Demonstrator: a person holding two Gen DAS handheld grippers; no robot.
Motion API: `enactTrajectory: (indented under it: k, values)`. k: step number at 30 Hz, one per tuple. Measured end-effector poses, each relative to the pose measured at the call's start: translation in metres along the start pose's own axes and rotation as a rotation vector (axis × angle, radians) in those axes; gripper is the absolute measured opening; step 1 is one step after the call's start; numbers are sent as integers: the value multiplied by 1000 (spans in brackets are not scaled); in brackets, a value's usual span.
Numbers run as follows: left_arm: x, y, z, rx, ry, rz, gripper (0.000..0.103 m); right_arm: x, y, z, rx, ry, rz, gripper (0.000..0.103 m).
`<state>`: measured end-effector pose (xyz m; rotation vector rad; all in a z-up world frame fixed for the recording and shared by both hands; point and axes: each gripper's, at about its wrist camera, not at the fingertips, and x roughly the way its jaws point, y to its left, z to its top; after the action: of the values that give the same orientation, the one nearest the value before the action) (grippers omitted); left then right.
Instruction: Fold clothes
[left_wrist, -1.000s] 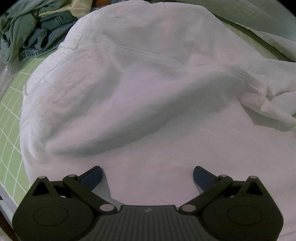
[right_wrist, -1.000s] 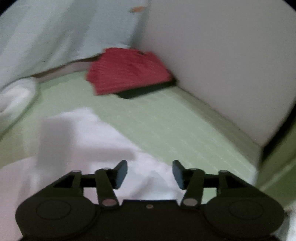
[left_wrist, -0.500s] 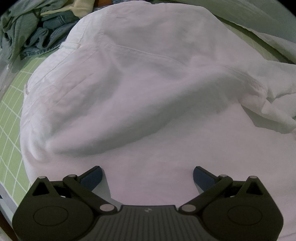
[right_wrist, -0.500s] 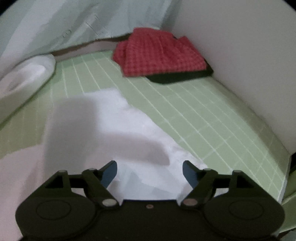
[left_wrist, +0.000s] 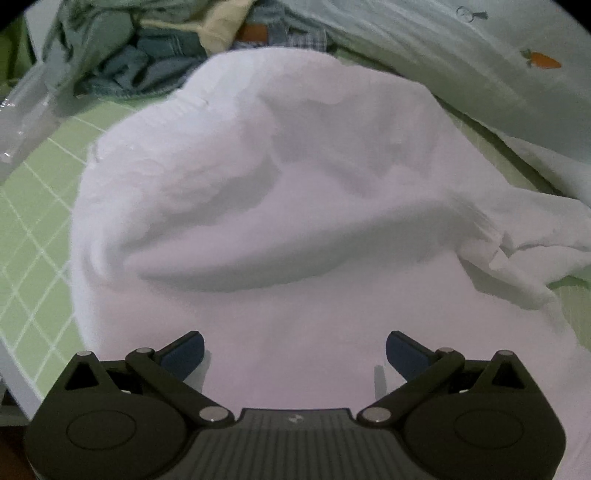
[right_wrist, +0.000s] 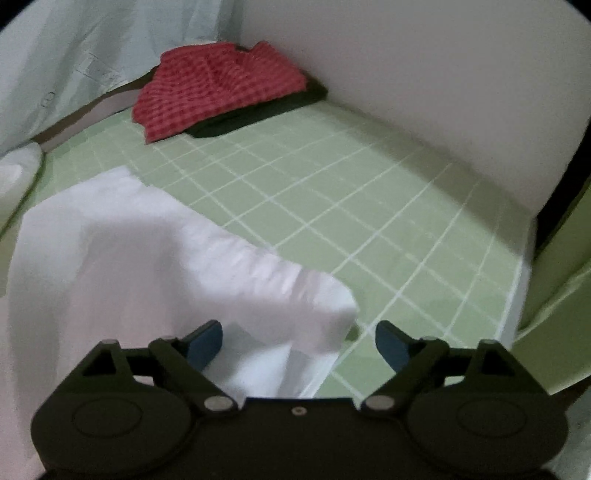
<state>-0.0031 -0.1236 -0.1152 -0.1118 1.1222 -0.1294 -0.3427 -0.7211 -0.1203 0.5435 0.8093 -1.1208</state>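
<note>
Both grippers hang with jaws spread wide, nothing between them. Left gripper (left_wrist: 294, 349) hovers low over the white garment (left_wrist: 280, 206), which lies heaped and rumpled across the green grid mat (left_wrist: 33, 236), a thick fold bulging across its middle. Beyond it, at the mat's far edge, sits a pile of denim and other clothes (left_wrist: 147, 55). Right gripper (right_wrist: 298, 341) sits above the garment's loose end near the mat's front edge; a folded red checked cloth (right_wrist: 218, 88) rests in the far corner against the white wall (right_wrist: 424, 74).
</note>
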Motion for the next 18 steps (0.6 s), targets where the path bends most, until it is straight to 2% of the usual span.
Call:
enactTrajectory:
  k: [4,5,6,7,8,13,16,18]
  values:
    - [-12,8,-13,-22,-18,6,103,4,-4,0,-13,27,81,70]
    - [-15,10,-17,-27,-22,7,103,2,-5,-1,-24,22,85,60]
    - [-18,10,-21,-30,-26,10,103,0,-5,-1,-36,16,88,38]
    - [-20,11,-24,-32,-31,13,103,-1,-7,-1,-53,22,117,20]
    - [-22,11,-26,-32,-32,15,103,-3,-10,0,-71,29,147,7]
    - [-30,18,-33,-37,-42,29,103,-23,-25,-14,-188,-1,47,7]
    - [-35,25,-35,-38,-46,49,103,-29,-51,-25,-86,48,-30,7]
    - [-37,29,-35,-29,-45,61,103,-32,-59,-31,-78,64,-75,7]
